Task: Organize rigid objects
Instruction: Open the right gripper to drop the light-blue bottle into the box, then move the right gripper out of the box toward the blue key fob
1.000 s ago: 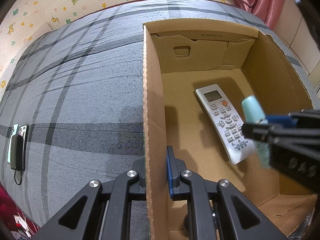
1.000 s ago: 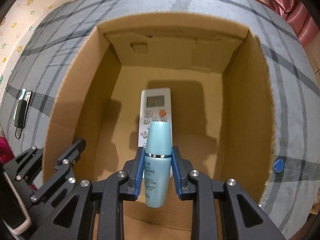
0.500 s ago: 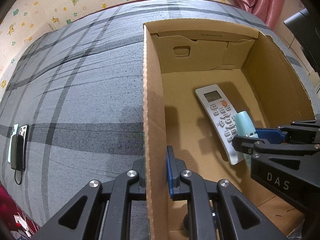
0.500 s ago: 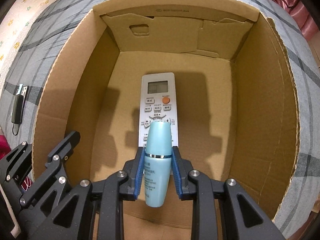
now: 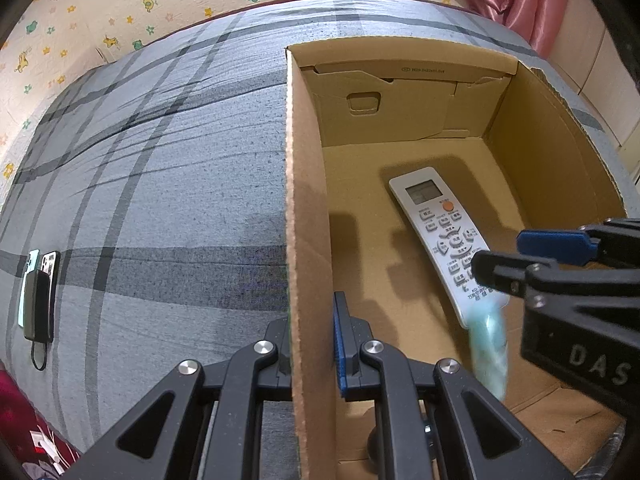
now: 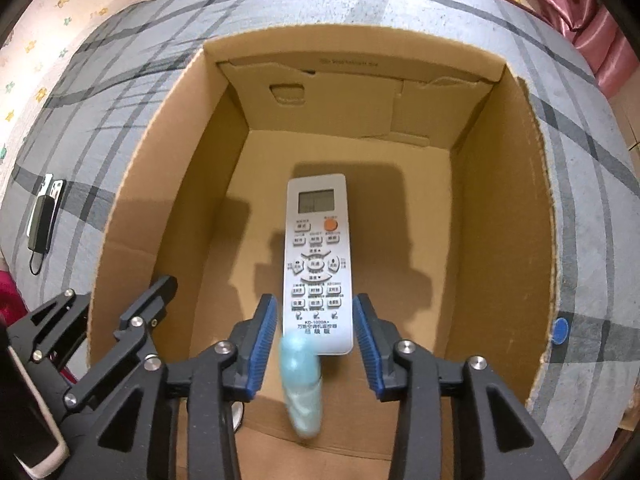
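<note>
Now the right gripper (image 6: 315, 336) fingers have just been opening, clear of the blurred bottle (image 6: 302, 388); left gripper (image 5: 311, 336) clamps the box wall (image 5: 308, 240).

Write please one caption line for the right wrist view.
Right gripper, jaws just opened, releases a blurred blue bottle into the cardboard box beside the remote control.

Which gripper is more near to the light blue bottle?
Right. The right gripper is open directly around the light blue bottle, not pressing it. The left gripper is apart, shut on the cardboard box wall.
</note>
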A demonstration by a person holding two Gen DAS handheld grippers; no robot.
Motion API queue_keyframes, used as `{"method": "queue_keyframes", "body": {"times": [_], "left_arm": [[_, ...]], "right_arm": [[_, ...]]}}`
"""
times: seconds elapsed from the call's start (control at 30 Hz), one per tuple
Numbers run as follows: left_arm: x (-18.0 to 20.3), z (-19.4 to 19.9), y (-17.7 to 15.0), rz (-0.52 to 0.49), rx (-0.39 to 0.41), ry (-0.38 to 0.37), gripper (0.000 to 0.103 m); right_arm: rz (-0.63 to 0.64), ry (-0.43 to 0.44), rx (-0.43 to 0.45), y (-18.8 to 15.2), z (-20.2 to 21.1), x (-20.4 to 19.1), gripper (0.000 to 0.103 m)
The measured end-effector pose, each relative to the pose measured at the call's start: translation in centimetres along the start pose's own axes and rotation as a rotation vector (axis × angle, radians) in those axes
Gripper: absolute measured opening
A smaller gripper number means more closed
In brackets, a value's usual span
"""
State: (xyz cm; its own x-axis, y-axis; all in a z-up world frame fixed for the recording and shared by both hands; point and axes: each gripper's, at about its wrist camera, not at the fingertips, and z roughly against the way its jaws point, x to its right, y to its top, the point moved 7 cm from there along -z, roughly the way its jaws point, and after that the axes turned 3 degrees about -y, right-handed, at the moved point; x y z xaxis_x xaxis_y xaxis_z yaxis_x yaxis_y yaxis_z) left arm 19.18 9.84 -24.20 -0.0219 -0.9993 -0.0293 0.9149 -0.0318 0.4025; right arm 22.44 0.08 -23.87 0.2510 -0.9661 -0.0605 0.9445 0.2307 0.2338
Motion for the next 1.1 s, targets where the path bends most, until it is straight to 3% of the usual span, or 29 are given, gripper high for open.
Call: {"method": "queue_keyframes", "body": {"times": [0.37, 0.57, 0.73, 0.8, 1.1], "left_arm": [[0.1, 0.1, 0.0, -0.006, -0.002, 0.004, 0.013], [0.2, 0.1, -0.1, -0.007, -0.002, 0.006, 0.013], [0.1, 0.1, -0.1, -0.008, -0.002, 0.007, 0.013], [0.1, 0.1, -0.1, -0.004, -0.002, 0.004, 0.013], [0.1, 0.1, 0.0, -0.004, -0.001, 0.003, 0.013]], "right_arm": [[-0.013, -0.030, 0.108, 1.3, 4.3, 1.1, 0.050], [-0.035, -0.052, 0.145, 1.6, 6.6, 2.6, 0.062], [-0.046, -0.084, 0.171, 1.8, 8.2, 4.0, 0.089], [-0.049, -0.093, 0.185, 1.8, 8.8, 4.7, 0.095], [-0.093, -0.146, 0.218, 1.6, 11.0, 9.5, 0.099]]}}
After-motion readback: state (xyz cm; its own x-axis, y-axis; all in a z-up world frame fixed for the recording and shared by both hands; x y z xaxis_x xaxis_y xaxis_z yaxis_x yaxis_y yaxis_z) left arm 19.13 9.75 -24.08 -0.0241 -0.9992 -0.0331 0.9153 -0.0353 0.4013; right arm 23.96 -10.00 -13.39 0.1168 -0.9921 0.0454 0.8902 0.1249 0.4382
